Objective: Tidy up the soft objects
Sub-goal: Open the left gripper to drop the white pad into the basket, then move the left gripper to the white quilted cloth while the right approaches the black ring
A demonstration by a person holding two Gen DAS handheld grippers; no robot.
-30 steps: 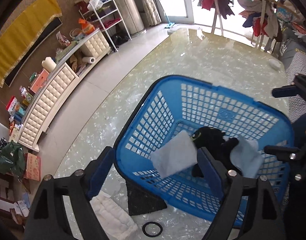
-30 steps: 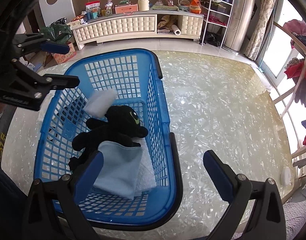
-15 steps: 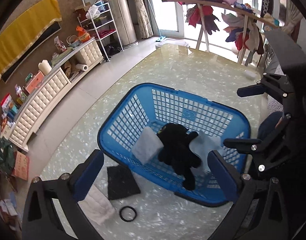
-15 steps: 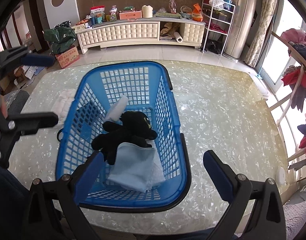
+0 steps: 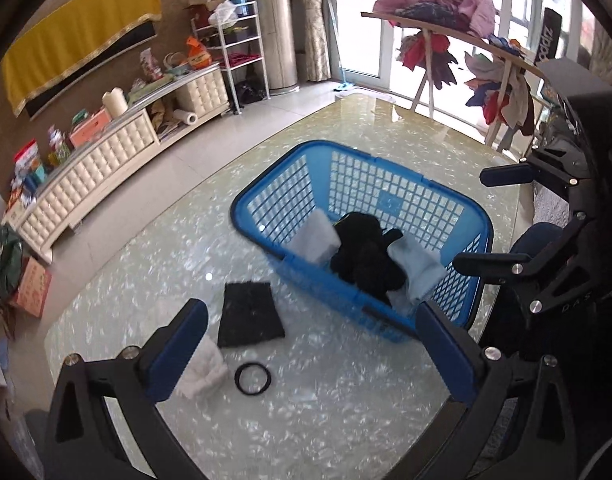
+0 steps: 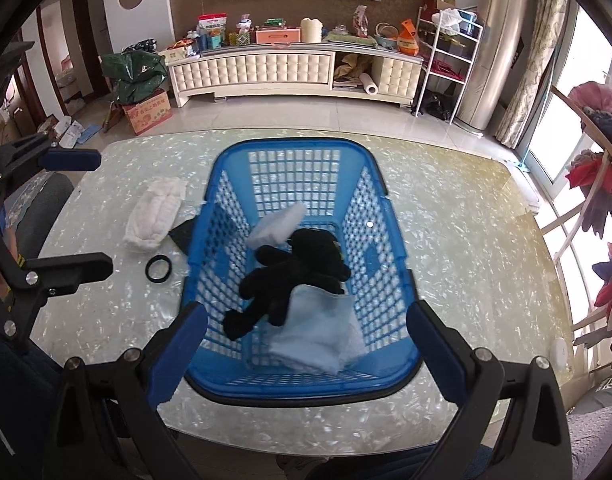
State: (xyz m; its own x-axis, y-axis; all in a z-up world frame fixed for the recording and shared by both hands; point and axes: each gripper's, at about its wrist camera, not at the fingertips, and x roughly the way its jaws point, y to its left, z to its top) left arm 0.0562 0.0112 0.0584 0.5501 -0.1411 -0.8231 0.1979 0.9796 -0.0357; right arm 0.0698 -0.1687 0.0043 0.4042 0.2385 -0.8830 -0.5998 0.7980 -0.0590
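- Holding nothing in the left tongs (image 5: 310, 316): spread wide, having just been opening, with only air between the pads.
- Holding nothing in the right tongs (image 6: 306, 312) either: spread wide and hanging over the near rim of the blue basket (image 6: 290, 143).
- Already lying in the basket: 1 black plush toy (image 6: 294, 268), 1 light blue cloth (image 6: 318, 332) at its 6 o'clock, and 1 white pad (image 6: 278, 228) at its 11 o'clock.
- Left out on the table (image 6: 466, 240), at 9 o'clock of the basket in the right wrist view: 1 white towel (image 6: 156, 212), 1 black cloth (image 5: 250, 314) and 1 black ring (image 6: 159, 268).
- Could miss the white towel: half hidden behind the left finger (image 5: 174, 356) in the left wrist view, at 8 o'clock, so hard to aim for.
- Could pinch only the top fold of the towel and let it unroll and trail over the rim.
- Could slide off the black cloth: lying flat on glossy stone, with no raised edge to bite.
- Could scoop up the ring by mistake: sitting just beside the towel, and hard to judge as soft from here.
- Could knock or shove the basket: light plastic on a slick top, with the black cloth right against its wall.
- Could bump the 2 tongs together, both working close around the same basket.
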